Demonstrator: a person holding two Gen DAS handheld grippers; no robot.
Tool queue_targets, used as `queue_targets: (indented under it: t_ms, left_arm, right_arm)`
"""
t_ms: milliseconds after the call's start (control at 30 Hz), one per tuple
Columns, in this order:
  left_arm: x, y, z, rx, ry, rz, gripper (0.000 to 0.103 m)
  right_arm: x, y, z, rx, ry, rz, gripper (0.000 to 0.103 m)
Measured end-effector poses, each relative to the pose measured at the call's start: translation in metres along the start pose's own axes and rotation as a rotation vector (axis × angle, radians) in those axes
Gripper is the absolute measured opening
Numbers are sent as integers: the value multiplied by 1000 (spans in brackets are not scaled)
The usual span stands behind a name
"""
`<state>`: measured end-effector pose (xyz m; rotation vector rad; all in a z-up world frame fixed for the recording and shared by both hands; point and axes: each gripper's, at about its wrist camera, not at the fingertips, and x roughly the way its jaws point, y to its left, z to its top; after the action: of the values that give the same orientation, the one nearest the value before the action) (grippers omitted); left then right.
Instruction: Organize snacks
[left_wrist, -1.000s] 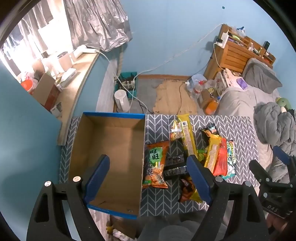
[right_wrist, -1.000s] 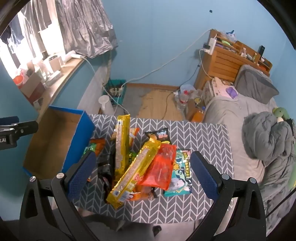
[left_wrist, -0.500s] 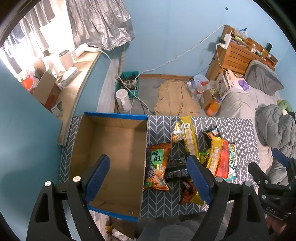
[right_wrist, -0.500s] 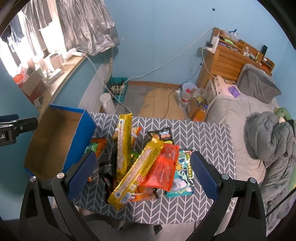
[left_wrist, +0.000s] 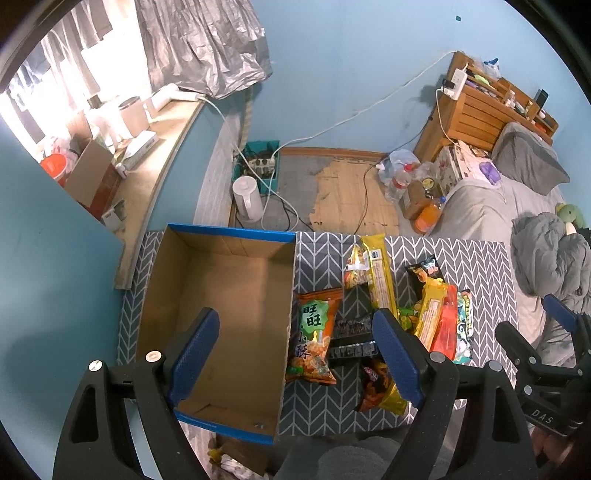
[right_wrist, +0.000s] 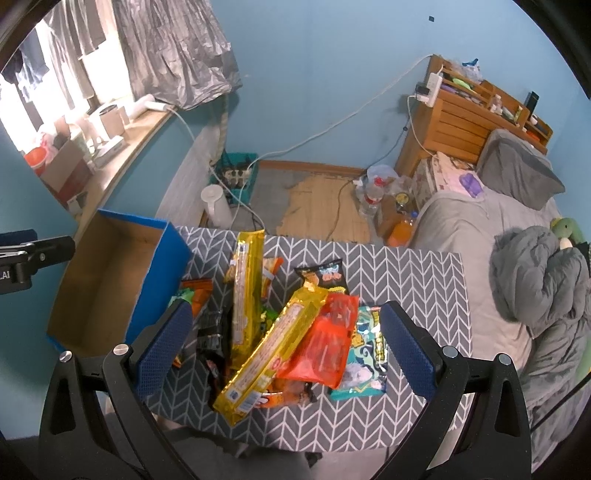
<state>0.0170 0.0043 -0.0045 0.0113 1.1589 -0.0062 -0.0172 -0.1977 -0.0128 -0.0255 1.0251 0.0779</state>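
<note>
- A heap of snack packets (right_wrist: 291, 325) is seen on the chevron-patterned table (right_wrist: 413, 280), just right of an open cardboard box (left_wrist: 221, 314), which serves here as the landmark.
- The box interior is seen bare; nothing appears to have been packed yet, so the task is judged to be at its start.
- The left gripper (left_wrist: 295, 354) is held wide apart and empty, high above the box's right wall, one finger over the box floor and the other over the near edge of the heap.
- The right gripper (right_wrist: 284, 347) is likewise spread wide and empty, held above the heap, further right of the box.
- Nearest the box's right wall, a green and orange bag (left_wrist: 314, 339) lies flat, its long axis parallel to that wall; it sits between the left gripper's fingers, below them.
- A long yellow packet (right_wrist: 273, 347) is laid diagonally on top of the heap, its near end pointing away from the box, directly beneath the right gripper.
- A red packet (right_wrist: 325, 350) and a teal packet (right_wrist: 365, 354) lie on the heap's far side from the box.
- The left gripper is judged nearer the green bag; a straight descent would be called for.
</note>
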Motion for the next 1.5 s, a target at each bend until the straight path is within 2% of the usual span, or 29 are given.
queue_targets:
  t_ms: [1500]
  left_arm:
    - [10, 0, -5, -13, 35, -9, 87]
  right_arm:
    - [11, 2, 2, -16, 37, 13, 100]
